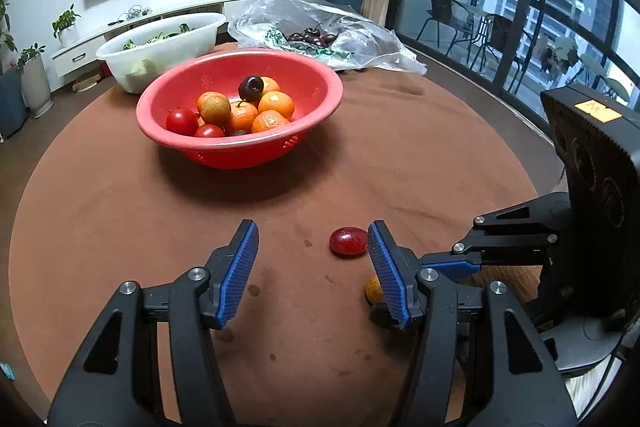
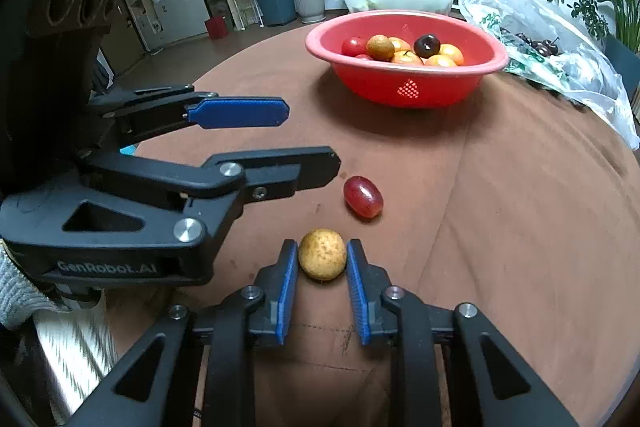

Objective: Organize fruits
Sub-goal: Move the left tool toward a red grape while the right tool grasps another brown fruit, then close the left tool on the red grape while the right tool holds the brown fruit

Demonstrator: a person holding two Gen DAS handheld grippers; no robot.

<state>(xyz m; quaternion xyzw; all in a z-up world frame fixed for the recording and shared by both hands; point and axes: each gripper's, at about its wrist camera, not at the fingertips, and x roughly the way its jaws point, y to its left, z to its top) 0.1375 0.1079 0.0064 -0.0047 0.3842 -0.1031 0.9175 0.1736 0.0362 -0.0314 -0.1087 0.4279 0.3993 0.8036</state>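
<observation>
A red bowl [image 1: 320,95] holds oranges, tomatoes, a brown fruit and a dark cherry; it also shows in the right wrist view [image 2: 408,87]. A red grape [image 1: 348,242] lies on the brown table, just left of my left gripper's right finger; it shows in the right wrist view too [image 2: 363,196]. My left gripper [image 1: 312,267] is open and empty; in the right wrist view [image 2: 308,139] it is at the left. My right gripper [image 2: 322,259] is shut on a small yellow-brown fruit [image 2: 322,254] resting at table level; this fruit peeks out in the left wrist view [image 1: 374,289].
A white tub [image 1: 160,47] with greens stands behind the bowl. A clear plastic bag [image 1: 360,35] with dark cherries lies at the back right. The round table edge [image 1: 520,163] curves close on the right. Potted plants and a TV line the far wall.
</observation>
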